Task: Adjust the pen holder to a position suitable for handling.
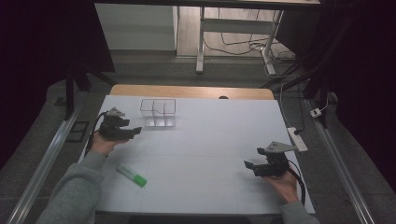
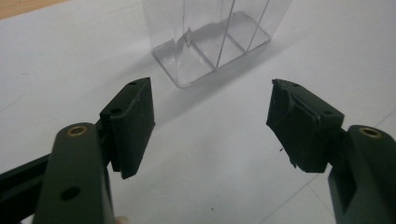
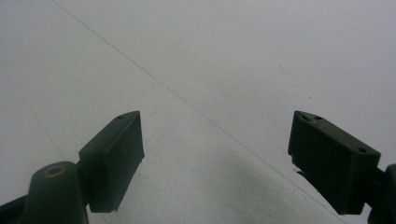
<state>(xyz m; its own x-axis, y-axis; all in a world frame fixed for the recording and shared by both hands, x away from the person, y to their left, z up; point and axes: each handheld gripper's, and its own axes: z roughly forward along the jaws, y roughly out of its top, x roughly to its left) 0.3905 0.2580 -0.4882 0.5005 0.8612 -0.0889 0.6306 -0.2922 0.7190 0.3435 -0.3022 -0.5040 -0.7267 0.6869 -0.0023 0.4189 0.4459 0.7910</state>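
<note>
Standing empty: clear 3-compartment organizer [image 1: 158, 112]; left gripper [image 2: 211, 116] spread just before it; right gripper [image 3: 217, 154] spread.

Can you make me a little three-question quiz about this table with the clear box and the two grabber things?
1. True or false: the left gripper is clamped on the clear box.
2. What colour is the cap of the marker?
3. Which gripper is nearer the marker: A left, B right?

Key
1. False. Its jaws stand open with nothing between them; the box sits ahead of them.
2. Green.
3. A. The marker lies on the white table near the left forearm.
</note>
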